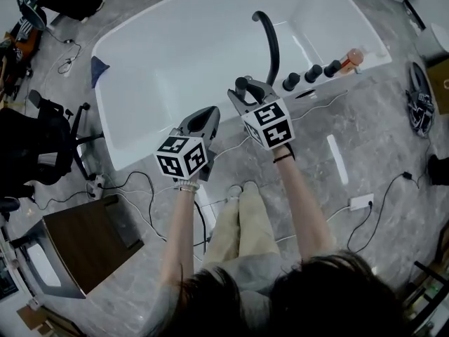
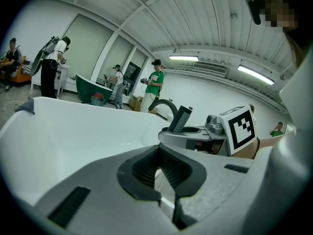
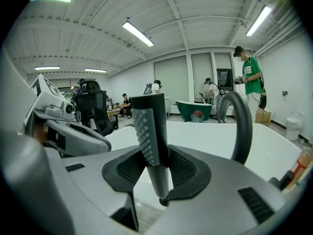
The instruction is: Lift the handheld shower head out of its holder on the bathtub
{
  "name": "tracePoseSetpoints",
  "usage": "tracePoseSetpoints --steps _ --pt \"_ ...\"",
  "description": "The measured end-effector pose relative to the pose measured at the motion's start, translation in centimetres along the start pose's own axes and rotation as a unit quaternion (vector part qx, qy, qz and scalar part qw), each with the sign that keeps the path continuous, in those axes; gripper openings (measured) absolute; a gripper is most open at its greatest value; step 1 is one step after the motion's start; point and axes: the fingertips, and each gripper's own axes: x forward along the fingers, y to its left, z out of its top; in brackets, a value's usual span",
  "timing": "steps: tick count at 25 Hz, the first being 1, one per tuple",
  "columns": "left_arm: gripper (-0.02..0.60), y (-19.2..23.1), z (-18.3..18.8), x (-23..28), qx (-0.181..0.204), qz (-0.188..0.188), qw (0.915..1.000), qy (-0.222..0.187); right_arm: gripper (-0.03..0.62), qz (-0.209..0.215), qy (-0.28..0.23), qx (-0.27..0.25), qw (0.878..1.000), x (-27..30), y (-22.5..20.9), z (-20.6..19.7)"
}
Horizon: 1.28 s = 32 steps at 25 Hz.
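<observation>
The handheld shower head (image 3: 149,131), a dark stick with a dotted nozzle face, stands upright between the jaws of my right gripper (image 3: 156,165), which is shut on it. In the head view my right gripper (image 1: 245,93) holds the shower head (image 1: 242,84) above the near rim of the white bathtub (image 1: 119,118), left of the black curved faucet (image 1: 270,41) and three black knobs (image 1: 313,72). My left gripper (image 1: 200,121) hangs beside it to the left, shut with nothing in it. The left gripper view shows its own jaws (image 2: 159,173) and the shower head (image 2: 183,117).
An orange bottle (image 1: 353,57) stands on the tub's rim past the knobs, and a blue cloth (image 1: 98,67) lies at the far left corner. On the floor are cables, a power strip (image 1: 361,202), a dark cabinet (image 1: 91,241) and an office chair (image 1: 42,139). Several people (image 2: 155,82) stand far off.
</observation>
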Motion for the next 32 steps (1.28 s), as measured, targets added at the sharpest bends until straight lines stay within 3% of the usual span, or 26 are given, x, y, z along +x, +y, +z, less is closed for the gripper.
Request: tracePoseSetpoints --steps 21,32 --pt "0.005 -7.6 4.8 -2.7 0.035 -0.05 0.9981 -0.009 0.133 -0.023 -0.057 0.054 0.997 -8.9 0.2 7.1" --pt "0.005 -11.0 7.4 -5.4 0.064 -0.069 0.995 -0.032 0.133 -0.019 -0.083 0.037 0.996 -12.5 1.8 10.3"
